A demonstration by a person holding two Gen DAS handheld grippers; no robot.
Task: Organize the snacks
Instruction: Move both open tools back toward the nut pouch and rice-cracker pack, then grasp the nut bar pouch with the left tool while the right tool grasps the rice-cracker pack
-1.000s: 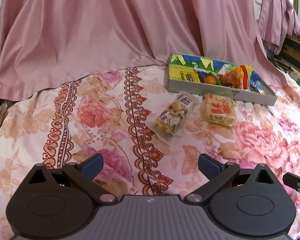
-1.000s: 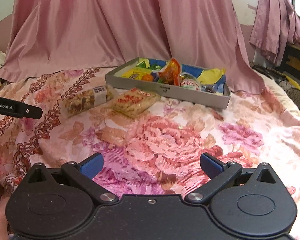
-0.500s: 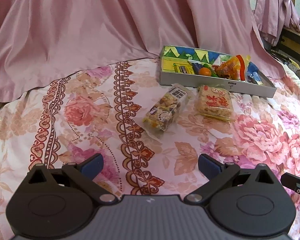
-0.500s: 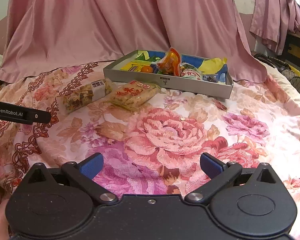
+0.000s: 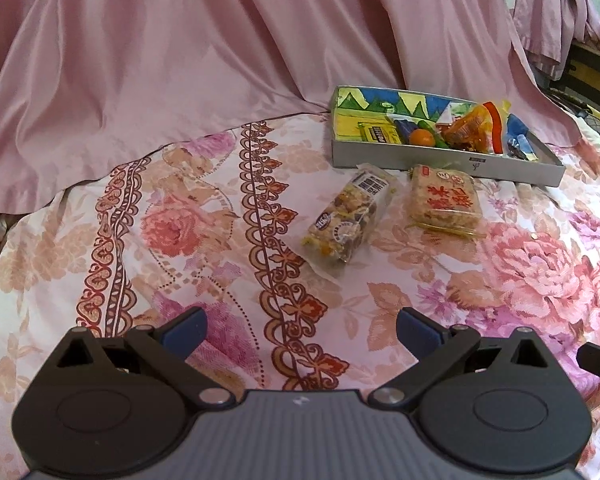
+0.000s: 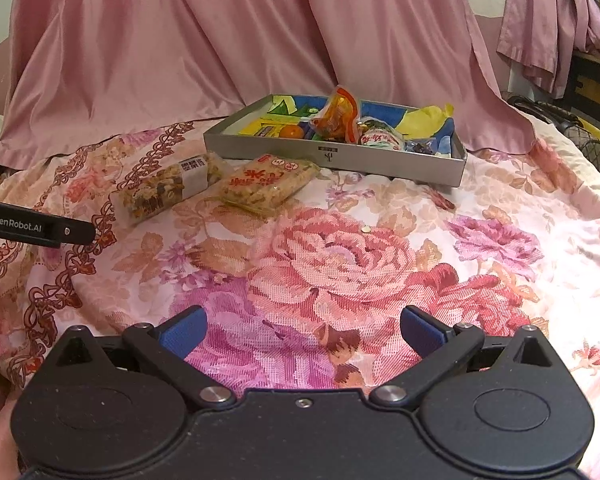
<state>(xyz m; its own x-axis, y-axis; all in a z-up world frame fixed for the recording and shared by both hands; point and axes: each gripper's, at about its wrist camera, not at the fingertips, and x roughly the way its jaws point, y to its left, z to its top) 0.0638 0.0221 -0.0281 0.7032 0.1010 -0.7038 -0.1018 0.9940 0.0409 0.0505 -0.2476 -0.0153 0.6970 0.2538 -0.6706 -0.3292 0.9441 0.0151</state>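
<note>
Two snack packs lying outside tray, both grippers approaching wide apart.
Left gripper (image 5: pixel 302 330) and right gripper (image 6: pixel 302 330) are hovering over the floral bedspread (image 6: pixel 340 256), jaws spread wide, holding nothing. Nut mix pack (image 5: pixel 348 216) and rice cracker pack (image 5: pixel 444 200) are lying side by side just in front of the grey tray (image 5: pixel 440 160), which is holding other snacks. Both packs are appearing larger and closer than a second ago; nothing on the bed is shifting.

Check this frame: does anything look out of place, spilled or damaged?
Two snack packs lie outside the grey tray on the floral bedspread: a nut mix pack and a rice cracker pack, just in front of it. Nothing looks spilled or torn.
</note>
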